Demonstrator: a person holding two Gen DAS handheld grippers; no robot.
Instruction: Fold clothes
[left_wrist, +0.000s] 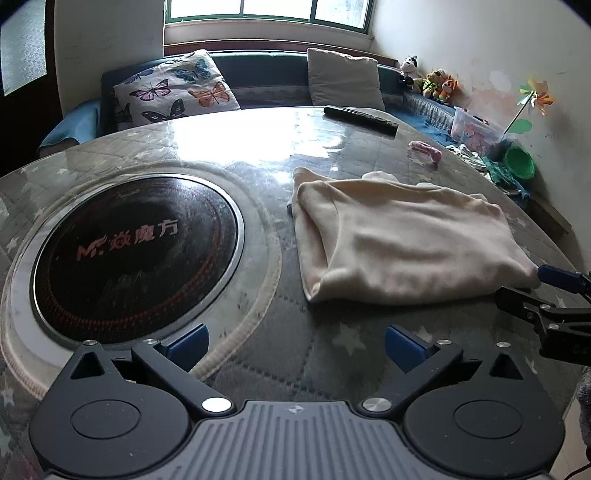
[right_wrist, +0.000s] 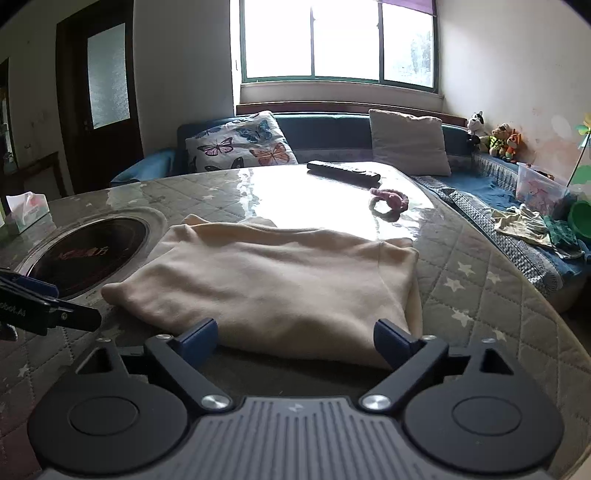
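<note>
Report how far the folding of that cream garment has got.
Done: the cream garment lies on the table as a compact folded rectangle with its sides tucked in. In hand: nothing; the left claw and right claw are both open and empty, the right one at the garment's near edge. Left: at most a final fold or tidy, if any.

A: What lies on the counter (right_wrist: 480, 295) at the far end?
B: A black remote control (right_wrist: 343, 170), and near it a pink hair tie (right_wrist: 389, 199). A round black hotplate (left_wrist: 136, 254) with red lettering is set into the top.
A: And behind?
B: A blue sofa (right_wrist: 325, 129) under the window (right_wrist: 338, 40), with a butterfly pillow (right_wrist: 240, 146), a plain grey cushion (right_wrist: 408, 146) and plush toys (right_wrist: 495, 138) in the corner. A tissue box (right_wrist: 26, 212) stands at the left.
</note>
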